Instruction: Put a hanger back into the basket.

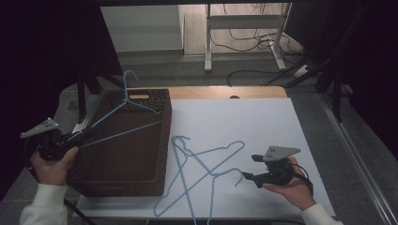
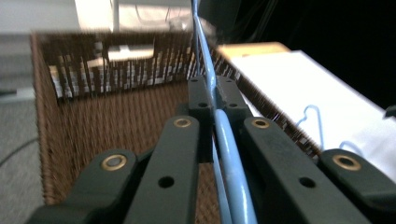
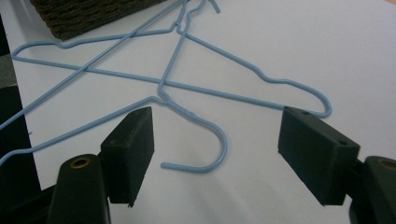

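High view is showing the left gripper (image 1: 70, 139) clamping one corner of a blue wire hanger (image 1: 123, 117) and holding it over the brown woven basket (image 1: 117, 178), the hook pointing toward the basket's far wall; in the left gripper view the jaws are sitting closed on the blue wire (image 2: 215, 100). Two more hangers (image 1: 202, 171) are lying crossed on the white table sheet (image 1: 263, 126), just right of the basket. The right gripper (image 1: 250, 167) is hovering with jaws spread wide and holding nothing, and in the right gripper view the hook of the nearest hanger (image 3: 205, 140) is lying between and just ahead of its pads. These hangers are looking light, thin and stiff but springy, with a smooth coating that is likely making them slippery, so one gripped far from its middle will probably be swinging or twisting. I am judging the neck just below the hook, or a shoulder bend, to be the surest hold, since the wire is lying flat against the sheet elsewhere.
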### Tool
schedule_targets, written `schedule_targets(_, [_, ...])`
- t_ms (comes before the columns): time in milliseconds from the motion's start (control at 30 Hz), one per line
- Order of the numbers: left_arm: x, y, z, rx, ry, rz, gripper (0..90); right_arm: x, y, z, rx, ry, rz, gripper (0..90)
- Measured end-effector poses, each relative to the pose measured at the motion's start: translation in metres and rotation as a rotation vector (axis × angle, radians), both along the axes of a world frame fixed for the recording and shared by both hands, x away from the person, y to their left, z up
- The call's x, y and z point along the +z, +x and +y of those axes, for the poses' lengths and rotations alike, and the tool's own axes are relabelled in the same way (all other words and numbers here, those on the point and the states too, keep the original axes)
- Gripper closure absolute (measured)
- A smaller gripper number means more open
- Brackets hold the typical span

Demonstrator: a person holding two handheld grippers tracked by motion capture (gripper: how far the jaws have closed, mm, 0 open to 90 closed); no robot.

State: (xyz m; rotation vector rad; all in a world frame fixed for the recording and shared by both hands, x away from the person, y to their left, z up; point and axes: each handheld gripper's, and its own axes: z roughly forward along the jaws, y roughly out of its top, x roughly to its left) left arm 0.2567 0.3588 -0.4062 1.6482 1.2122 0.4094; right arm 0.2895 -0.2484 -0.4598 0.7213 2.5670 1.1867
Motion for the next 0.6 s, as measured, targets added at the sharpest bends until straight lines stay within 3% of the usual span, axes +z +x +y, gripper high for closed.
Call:
schedule_targets(133, [-0.006, 0.004, 0.003, 0.01, -0.03, 0.018, 87.7, 0.0, 0.0, 0.0, 0.001, -0.003, 0.002, 27.1])
schedule_targets(200, [-0.009, 0.004, 0.006, -0.004, -0.043, 0.047, 87.6, 0.0, 0.0, 0.0, 0.003, -0.003, 0.002, 27.0])
schedule_targets(433, [-0.02, -0.002, 0.009, -0.039, 0.046, 0.177, 86.1, -0.001, 0.0, 0.002, 0.007, -0.008, 0.003, 27.1])
schedule_targets(500, [-0.024, -0.003, 0.007, -0.074, 0.078, 0.213, 83.9, -0.001, 0.0, 0.003, 0.011, -0.011, 0.004, 27.1])
schedule_targets(567, [-0.027, -0.003, 0.003, -0.089, 0.136, 0.244, 76.5, -0.001, -0.001, 0.004, 0.014, -0.013, 0.004, 27.1])
schedule_targets(600, [-0.028, -0.004, 0.001, -0.075, 0.166, 0.237, 70.1, 0.0, -0.001, 0.004, 0.015, -0.014, 0.004, 27.1])
